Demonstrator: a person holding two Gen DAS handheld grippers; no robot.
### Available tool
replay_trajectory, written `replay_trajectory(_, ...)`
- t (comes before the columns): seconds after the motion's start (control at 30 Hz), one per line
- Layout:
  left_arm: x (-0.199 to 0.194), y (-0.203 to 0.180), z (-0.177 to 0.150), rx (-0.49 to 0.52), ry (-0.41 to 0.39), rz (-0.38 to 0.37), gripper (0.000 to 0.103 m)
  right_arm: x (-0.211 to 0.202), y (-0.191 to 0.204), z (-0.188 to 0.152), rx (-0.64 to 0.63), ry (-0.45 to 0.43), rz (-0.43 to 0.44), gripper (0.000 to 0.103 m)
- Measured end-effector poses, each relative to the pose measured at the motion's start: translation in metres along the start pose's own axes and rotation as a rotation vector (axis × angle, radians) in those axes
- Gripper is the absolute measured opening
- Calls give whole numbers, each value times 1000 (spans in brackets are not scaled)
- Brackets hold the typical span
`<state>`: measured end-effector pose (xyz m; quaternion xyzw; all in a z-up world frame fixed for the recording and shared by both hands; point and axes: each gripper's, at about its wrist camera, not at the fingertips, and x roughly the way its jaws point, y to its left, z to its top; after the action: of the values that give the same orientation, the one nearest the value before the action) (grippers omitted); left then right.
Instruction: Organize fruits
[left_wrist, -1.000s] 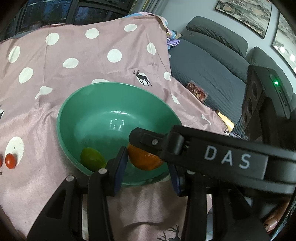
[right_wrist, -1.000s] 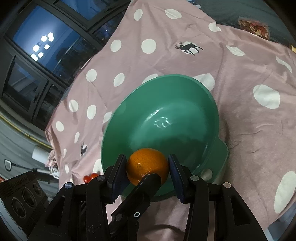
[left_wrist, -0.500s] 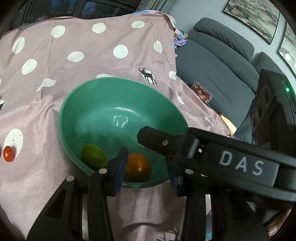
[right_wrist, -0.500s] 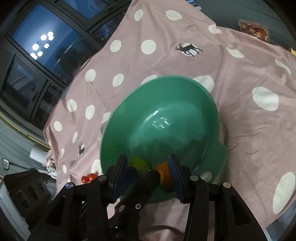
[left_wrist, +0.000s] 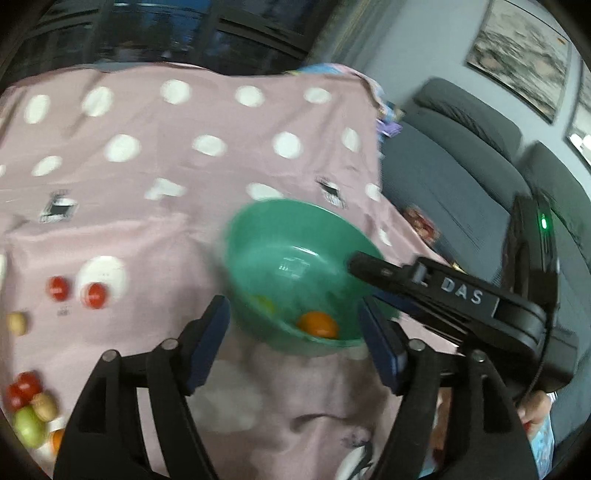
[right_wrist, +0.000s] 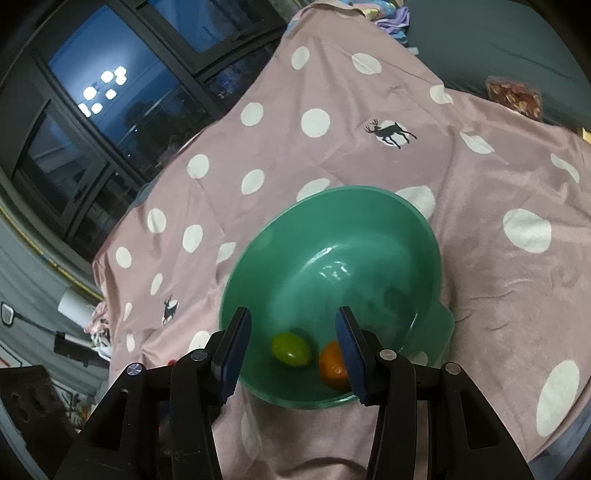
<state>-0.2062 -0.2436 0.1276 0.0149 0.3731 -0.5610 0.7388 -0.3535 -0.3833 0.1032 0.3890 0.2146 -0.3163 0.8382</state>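
A green bowl (right_wrist: 424, 229) stands on the pink polka-dot cloth; it also shows in the left wrist view (left_wrist: 258, 221). Inside lie an orange (right_wrist: 330, 365) and a green lime (right_wrist: 291, 349); the orange shows in the left wrist view (left_wrist: 318, 324) too. My right gripper (right_wrist: 293, 347) is open and empty just above the bowl's near rim. My left gripper (left_wrist: 295, 339) is open and empty, near the bowl's front. Two red tomatoes (left_wrist: 95, 295) lie left of the bowl. More fruits (left_wrist: 27, 410) sit at the lower left.
The right gripper's black body (left_wrist: 461, 299) crosses the left wrist view at right. A grey sofa (left_wrist: 461, 177) stands beyond the table's right edge, with a snack packet (right_wrist: 511, 96) on it. Dark windows (right_wrist: 110, 92) are behind the table.
My right gripper has opened and dropped the orange into the bowl beside the lime. My left gripper has pulled back and swung left, bringing the tomatoes and other fruits into view.
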Motion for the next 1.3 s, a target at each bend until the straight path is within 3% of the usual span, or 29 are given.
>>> replay_trajectory(0.23,-64,54,5,-106,-77,167,87,-3,27,-7,-79,-3,38,52)
replay_trajectory(0.37,-95,88,-11,-172,-113,346,91,1,58,-20,-183,14,40,63)
replay_trajectory(0.6,-113,140,-28,-308,-129,408,92,26,103,-46,-334,114,55,64)
replay_trajectory(0.77,-129,168,-39,-358,-135,476,92,50,120,-69,-407,177,-14,64)
replay_trajectory(1.03,-130,192,-43,-422,-113,461,92,65,141,-98,-450,228,0,64)
replay_trajectory(1.2,-129,200,-44,-449,-82,453,91,55,160,-111,-519,142,26,64)
replay_trajectory(1.3,-134,205,-45,-480,-100,421,91,54,164,-114,-521,148,74,64)
